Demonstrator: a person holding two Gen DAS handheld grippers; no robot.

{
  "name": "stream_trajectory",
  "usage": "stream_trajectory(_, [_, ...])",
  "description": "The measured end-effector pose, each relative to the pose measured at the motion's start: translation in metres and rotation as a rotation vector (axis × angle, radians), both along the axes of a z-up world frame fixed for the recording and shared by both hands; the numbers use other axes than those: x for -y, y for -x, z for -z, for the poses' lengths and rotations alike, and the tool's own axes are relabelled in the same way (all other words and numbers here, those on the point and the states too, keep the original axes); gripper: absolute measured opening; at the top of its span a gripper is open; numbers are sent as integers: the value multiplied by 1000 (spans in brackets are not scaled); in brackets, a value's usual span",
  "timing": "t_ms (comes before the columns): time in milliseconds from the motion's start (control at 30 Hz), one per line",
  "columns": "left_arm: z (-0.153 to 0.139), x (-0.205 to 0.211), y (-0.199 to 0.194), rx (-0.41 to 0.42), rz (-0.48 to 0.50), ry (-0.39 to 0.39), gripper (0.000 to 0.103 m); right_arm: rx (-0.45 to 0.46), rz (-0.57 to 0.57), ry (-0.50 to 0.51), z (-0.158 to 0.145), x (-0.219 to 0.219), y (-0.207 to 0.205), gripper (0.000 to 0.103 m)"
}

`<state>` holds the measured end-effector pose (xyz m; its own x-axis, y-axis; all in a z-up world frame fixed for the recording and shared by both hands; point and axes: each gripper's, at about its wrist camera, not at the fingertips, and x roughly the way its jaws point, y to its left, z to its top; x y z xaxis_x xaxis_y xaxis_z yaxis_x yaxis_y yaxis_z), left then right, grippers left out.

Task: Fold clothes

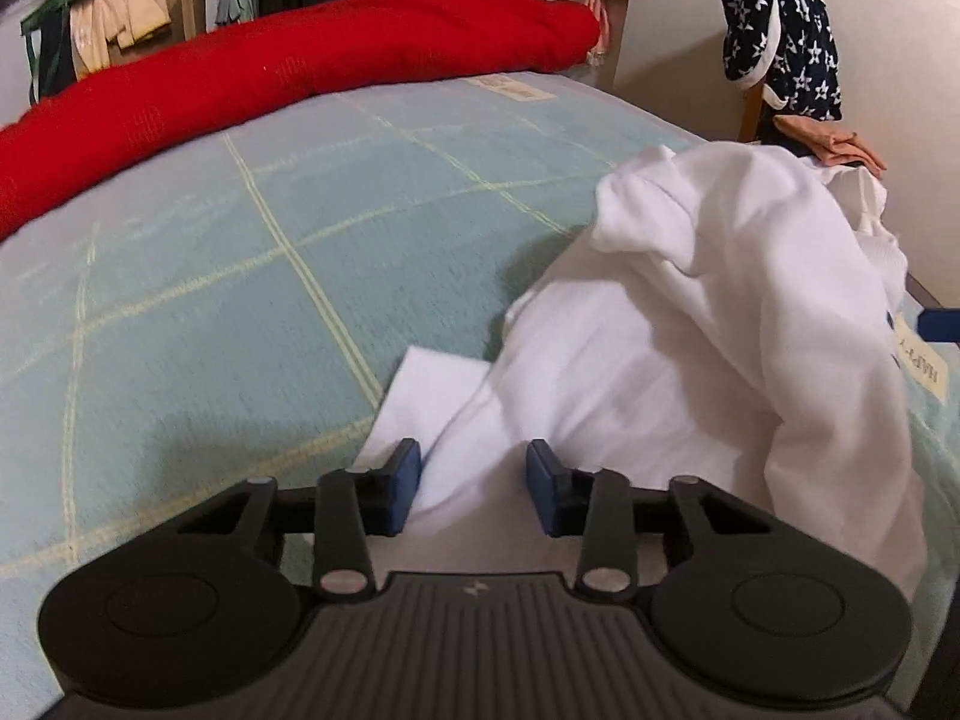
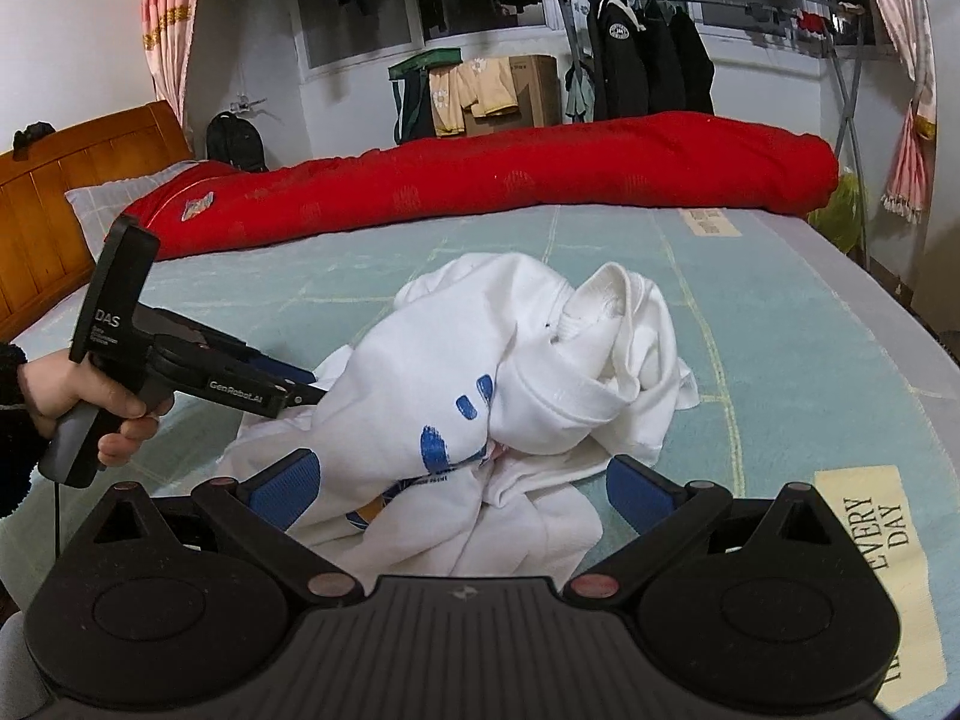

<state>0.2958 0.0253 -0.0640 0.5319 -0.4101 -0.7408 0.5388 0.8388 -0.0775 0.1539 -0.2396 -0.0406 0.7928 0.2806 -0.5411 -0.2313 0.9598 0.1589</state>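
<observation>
At the bottom of the left wrist view the left gripper (image 1: 471,489) has its blue pads part-way in, with a ridge of the white garment (image 1: 690,324) rising between them, though whether they already pinch it cannot be told; it seems placed at the near hem to get a corner to pull flat. In the right wrist view the right gripper (image 2: 459,489) stands wide open astride the crumpled garment's printed near edge, gripping nothing, probably waiting to take the opposite corner. Farther up, the green checked bed cover (image 2: 780,324) gives bare room for spreading, with the red quilt (image 2: 510,174) rolled along the far side.
</observation>
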Motion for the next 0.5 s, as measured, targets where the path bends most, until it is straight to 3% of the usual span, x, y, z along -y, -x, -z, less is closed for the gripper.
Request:
stream_trajectory(33, [-2,-1,2,-1,2,-1,19,-2,-2,-1,1,-1,0,103])
stream_trajectory(67, [-4,-3,4,2,1,-7,7,-4,-3,-2,2,-1,0,103])
stream_trajectory(100, [-6,-4,7,11,-2,-10,3,-3,-6,-1,2,-2,0,103])
stream_trajectory(300, [-39,-25,30,119,-58,-13,1,14,-13,15,-4,-7,6,103])
stream_trajectory(500, [-63,-78,54,155,-188,-15,1,36,-14,13,-12,-10,13,103])
